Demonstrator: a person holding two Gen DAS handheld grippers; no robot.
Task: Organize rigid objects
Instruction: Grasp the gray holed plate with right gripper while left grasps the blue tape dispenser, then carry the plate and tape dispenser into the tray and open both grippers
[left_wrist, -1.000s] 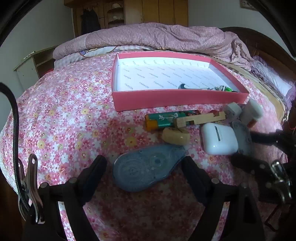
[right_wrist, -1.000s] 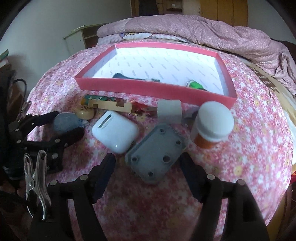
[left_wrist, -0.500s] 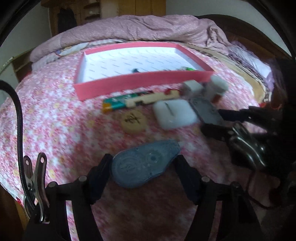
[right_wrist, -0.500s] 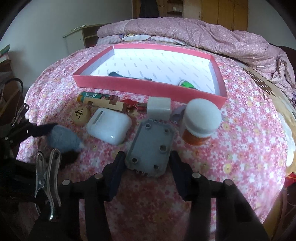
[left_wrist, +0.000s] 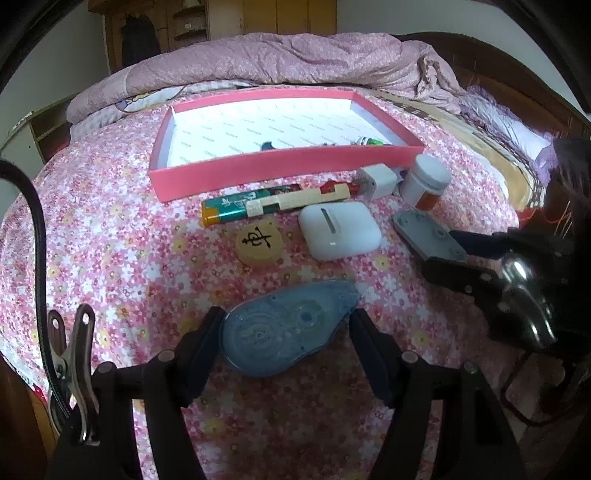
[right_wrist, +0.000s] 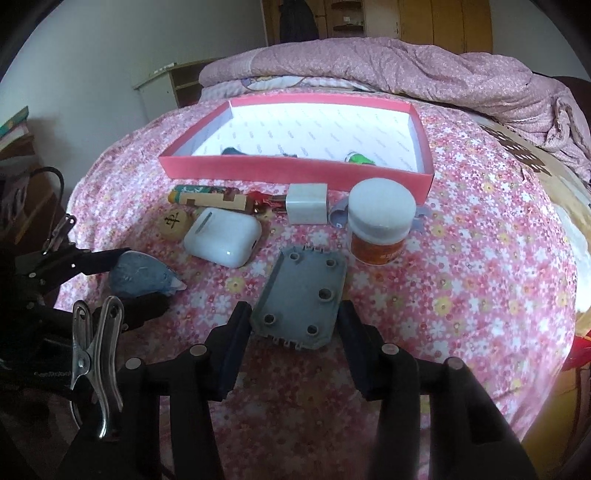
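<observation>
My left gripper (left_wrist: 286, 334) is shut on a blue correction-tape dispenser (left_wrist: 288, 326), held above the flowered bedspread; it shows from the side in the right wrist view (right_wrist: 142, 275). My right gripper (right_wrist: 293, 326) is shut on a grey plastic plate with holes (right_wrist: 303, 299), also visible in the left wrist view (left_wrist: 428, 236). A pink tray (left_wrist: 280, 164) lies beyond, holding a few small items. In front of it lie a white earbud case (left_wrist: 338, 229), a round wooden chess piece (left_wrist: 256, 240), a green lighter (left_wrist: 236, 206), a wooden strip (left_wrist: 299, 199), a white charger (right_wrist: 306, 208) and a white-capped jar (right_wrist: 380, 219).
A rumpled pink quilt (right_wrist: 388, 70) is piled behind the tray. The bed's edge drops off at right (right_wrist: 576, 280). A wooden shelf unit (right_wrist: 166, 85) stands at the back left.
Both grippers closed onto their objects and lifted them back from the row. The tape dispenser and grey plate now sit nearer and higher in the jaws.
</observation>
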